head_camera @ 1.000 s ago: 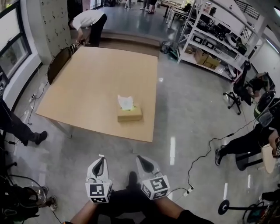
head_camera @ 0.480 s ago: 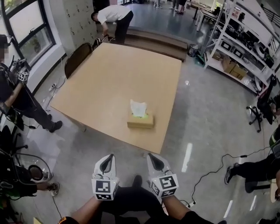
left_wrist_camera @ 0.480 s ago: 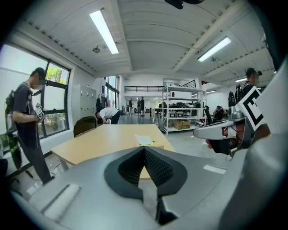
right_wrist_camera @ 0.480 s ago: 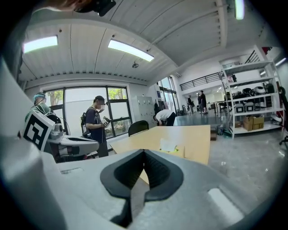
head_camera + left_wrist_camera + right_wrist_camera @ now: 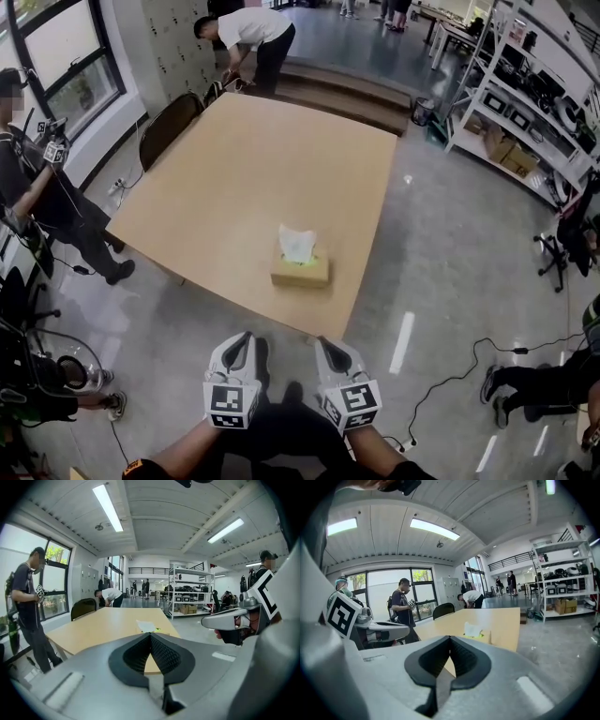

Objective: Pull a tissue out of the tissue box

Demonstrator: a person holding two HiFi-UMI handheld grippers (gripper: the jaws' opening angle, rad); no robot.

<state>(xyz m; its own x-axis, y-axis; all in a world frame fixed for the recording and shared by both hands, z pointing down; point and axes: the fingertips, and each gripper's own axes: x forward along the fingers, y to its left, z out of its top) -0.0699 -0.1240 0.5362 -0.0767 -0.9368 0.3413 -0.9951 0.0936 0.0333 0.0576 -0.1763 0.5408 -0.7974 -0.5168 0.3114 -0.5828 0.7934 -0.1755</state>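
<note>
Currently both tools are closed and empty. My left gripper (image 5: 242, 339) and right gripper (image 5: 325, 345) hang side by side off the near edge of the table (image 5: 234, 159), well short of the tissue box (image 5: 300, 272). It sits near that edge, with one tissue (image 5: 297, 242) standing out of the slot.

Risks as I judge them:
- I arrive with jaws closed and just shove the tissue box.
- It looks light and loose, so a one-tool pull lifts it or drags it toward the edge.
- A shallow pinch tears the tissue or slips off.
</note>
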